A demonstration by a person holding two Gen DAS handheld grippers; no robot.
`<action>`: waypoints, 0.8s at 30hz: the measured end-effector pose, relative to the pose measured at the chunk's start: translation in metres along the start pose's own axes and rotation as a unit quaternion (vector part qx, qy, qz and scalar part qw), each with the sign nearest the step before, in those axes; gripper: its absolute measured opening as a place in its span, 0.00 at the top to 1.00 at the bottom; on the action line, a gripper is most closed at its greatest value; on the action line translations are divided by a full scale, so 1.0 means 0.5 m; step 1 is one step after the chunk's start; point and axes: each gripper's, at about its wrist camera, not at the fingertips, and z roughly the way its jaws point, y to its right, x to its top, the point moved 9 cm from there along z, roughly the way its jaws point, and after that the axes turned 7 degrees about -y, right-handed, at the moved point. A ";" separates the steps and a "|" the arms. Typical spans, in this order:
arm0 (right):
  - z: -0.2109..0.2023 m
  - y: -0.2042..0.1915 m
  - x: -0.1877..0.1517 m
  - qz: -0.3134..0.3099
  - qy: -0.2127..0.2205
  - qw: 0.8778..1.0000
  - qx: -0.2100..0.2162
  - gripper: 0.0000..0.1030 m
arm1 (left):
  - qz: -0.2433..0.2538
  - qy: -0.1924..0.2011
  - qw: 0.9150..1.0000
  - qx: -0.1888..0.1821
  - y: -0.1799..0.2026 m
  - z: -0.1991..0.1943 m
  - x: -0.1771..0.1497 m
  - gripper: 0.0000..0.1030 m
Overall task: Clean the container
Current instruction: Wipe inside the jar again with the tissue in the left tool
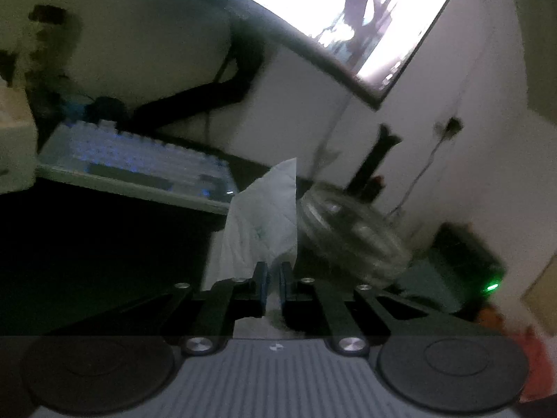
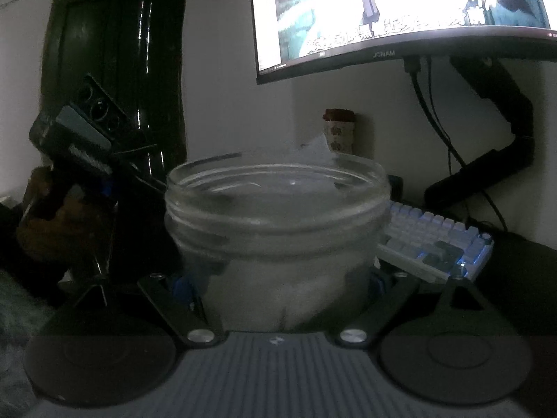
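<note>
A clear glass jar (image 2: 278,223) with a wide threaded mouth stands upright between the fingers of my right gripper (image 2: 278,284). The blue pads (image 2: 182,284) press on its lower sides. In the left wrist view the jar (image 1: 348,233) looks tilted and lies just right of a crumpled white tissue (image 1: 259,223). My left gripper (image 1: 273,275) is shut on the tissue's lower end. The right wrist view shows the left gripper's body (image 2: 69,139) and the hand (image 2: 59,216) holding it to the left of the jar. A tissue corner (image 2: 318,149) shows above the jar's far rim.
A lit monitor (image 2: 400,10) hangs on a black arm (image 2: 504,122) above the dark desk. A white backlit keyboard (image 2: 435,240) lies right of the jar. A paper cup with a red lid (image 2: 339,129) stands by the wall. A dark door (image 2: 118,69) is at left.
</note>
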 end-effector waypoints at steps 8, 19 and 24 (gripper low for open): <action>0.002 0.003 0.001 0.001 0.000 1.000 0.000 0.12 | -0.016 -0.030 0.999 0.010 -0.029 0.041 -0.017 0.96; 0.000 0.002 0.001 0.000 0.001 1.000 -0.001 0.12 | -0.024 -0.026 0.999 0.008 -0.040 0.028 -0.005 0.95; 0.000 0.001 0.001 -0.001 0.001 1.000 -0.002 0.12 | -0.021 -0.004 0.999 -0.034 -0.012 -0.026 0.019 0.96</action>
